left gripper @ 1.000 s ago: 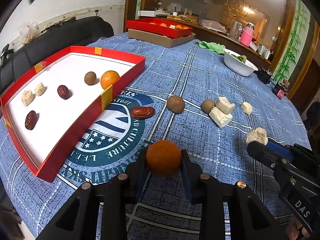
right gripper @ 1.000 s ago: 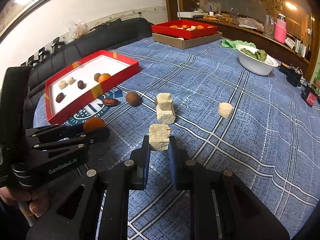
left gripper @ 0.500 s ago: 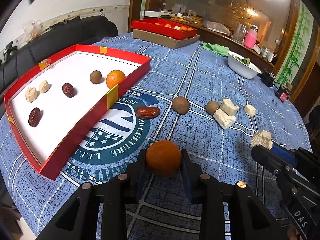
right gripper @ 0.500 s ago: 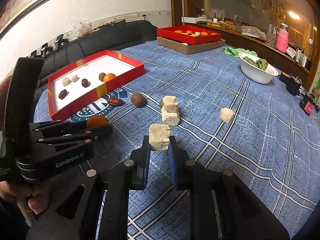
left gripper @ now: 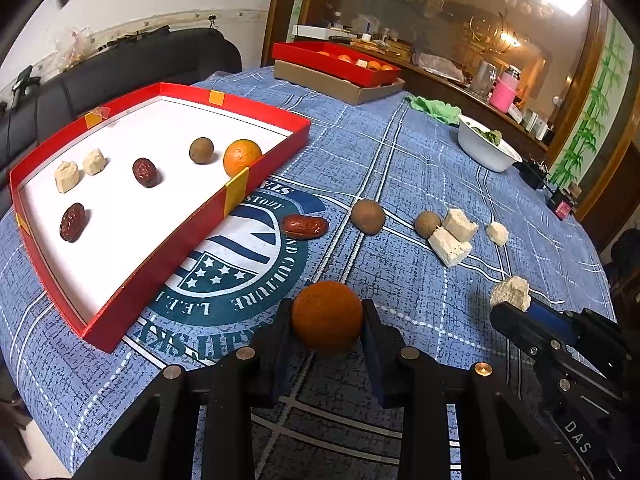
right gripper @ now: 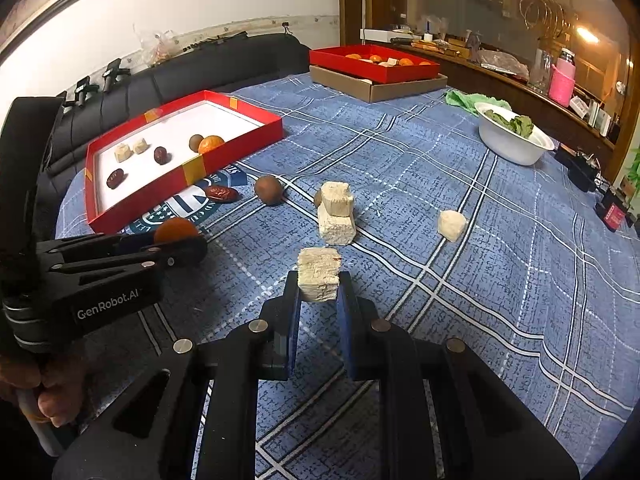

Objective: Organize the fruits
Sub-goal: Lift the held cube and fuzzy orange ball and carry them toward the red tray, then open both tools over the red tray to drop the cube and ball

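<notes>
My left gripper (left gripper: 326, 320) is shut on an orange (left gripper: 327, 315) and holds it above the blue cloth, right of the red tray (left gripper: 168, 248). The tray holds an orange (left gripper: 241, 157), a brown round fruit (left gripper: 201, 150), two red dates and two pale chunks. My right gripper (right gripper: 319, 292) is shut on a pale chunk (right gripper: 318, 274). It also shows in the left wrist view (left gripper: 512, 294). On the cloth lie a red date (left gripper: 305, 226), two brown round fruits (left gripper: 367, 216) and several pale chunks (left gripper: 450, 245).
A white bowl (right gripper: 516, 140) with greens stands at the far right. A second red tray (right gripper: 374, 65) of oranges sits on a cardboard box at the far edge. A black sofa (right gripper: 200, 68) runs behind the table. A green cloth (left gripper: 434, 106) lies near the bowl.
Both grippers have risen and drawn back a little with their loads; the table items look smaller and farther off. Nothing on the cloth or in the tray moved.
</notes>
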